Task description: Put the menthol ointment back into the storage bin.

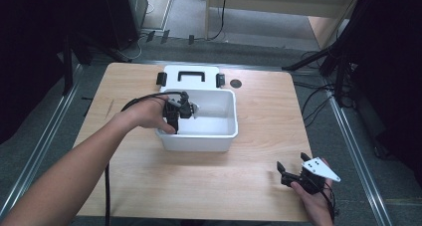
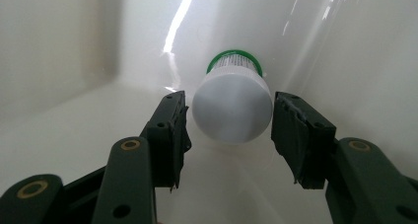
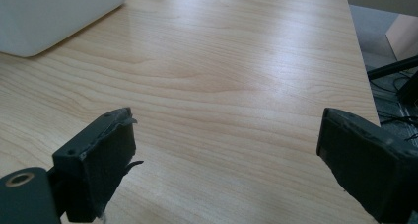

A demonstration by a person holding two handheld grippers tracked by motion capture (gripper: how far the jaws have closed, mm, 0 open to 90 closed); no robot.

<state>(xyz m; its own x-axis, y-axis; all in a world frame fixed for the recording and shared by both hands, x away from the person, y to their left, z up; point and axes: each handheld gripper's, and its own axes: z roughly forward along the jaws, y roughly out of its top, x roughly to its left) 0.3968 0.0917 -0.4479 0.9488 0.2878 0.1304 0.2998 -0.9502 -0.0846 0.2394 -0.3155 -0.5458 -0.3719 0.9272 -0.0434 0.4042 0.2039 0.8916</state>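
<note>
A small white bottle (image 2: 232, 110) with a green band lies on its side on the floor of a white bin (image 1: 233, 117), its flat end facing the camera in the left gripper view. My left gripper (image 2: 230, 99) is open, one jaw on each side of the bottle, close to it with narrow gaps. From above, the left gripper (image 1: 178, 111) reaches down into the bin's left part. My right gripper (image 1: 292, 163) rests open near the table's front right corner. In its own view the right gripper (image 3: 226, 120) has nothing but bare wood between its wide-apart jaws.
The bin's white lid (image 1: 191, 76), with a black handle and two black latches, lies flat behind the bin. A small dark round disc (image 1: 235, 83) sits on the wooden table (image 1: 149, 181) beside the lid. A bin corner (image 3: 54, 17) shows at the upper left of the right gripper view.
</note>
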